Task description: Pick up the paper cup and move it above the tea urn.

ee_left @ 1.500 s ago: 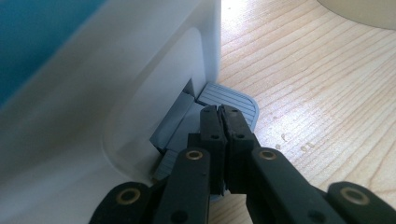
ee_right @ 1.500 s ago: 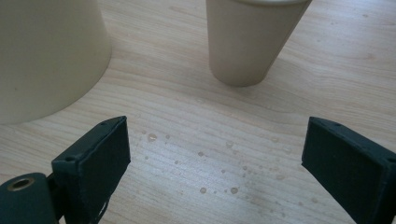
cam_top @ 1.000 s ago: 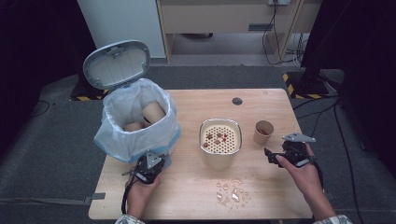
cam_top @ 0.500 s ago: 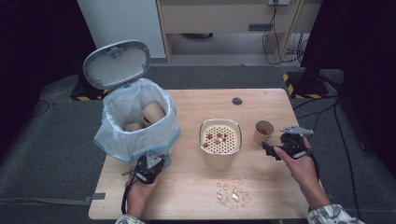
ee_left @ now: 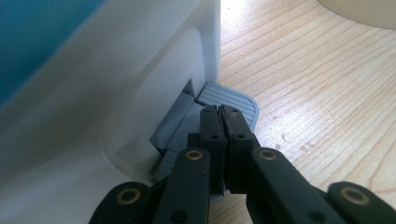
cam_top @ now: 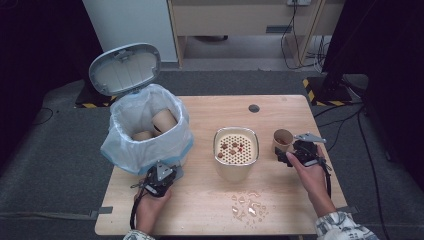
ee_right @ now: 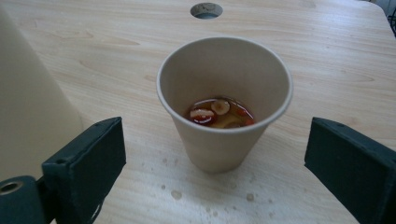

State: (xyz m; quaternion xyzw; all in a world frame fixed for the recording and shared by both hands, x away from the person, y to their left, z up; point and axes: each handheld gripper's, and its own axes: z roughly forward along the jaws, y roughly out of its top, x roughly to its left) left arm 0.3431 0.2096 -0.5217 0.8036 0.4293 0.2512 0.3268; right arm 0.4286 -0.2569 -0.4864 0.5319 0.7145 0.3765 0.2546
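A brown paper cup (ee_right: pixel 224 102) stands upright on the wooden table (cam_top: pixel 210 205), holding a little red liquid with bits of food. My right gripper (ee_right: pixel 212 158) is open, one jaw on each side of the cup and a little short of it; in the high view the right gripper (cam_top: pixel 292 152) sits just right of the cup (cam_top: pixel 282 140). My left gripper (ee_left: pixel 220 116) is shut, its tips resting on the grey foot pedal (ee_left: pixel 231 100) of the white bin (cam_top: pixel 147 132). The bin's lid (cam_top: pixel 125 67) stands open, and paper cups (cam_top: pixel 162 120) lie inside its liner.
A beige container with a perforated strainer top (cam_top: pixel 236 150) stands mid-table with red bits on the strainer. A patch of spilled droplets (cam_top: pixel 247 205) lies near the front edge. A round cable hole (cam_top: pixel 254 108) is at the back of the table.
My right gripper has moved left and forward to the paper cup, so its open jaws now flank it. The left gripper has stayed on the pedal with the lid up.
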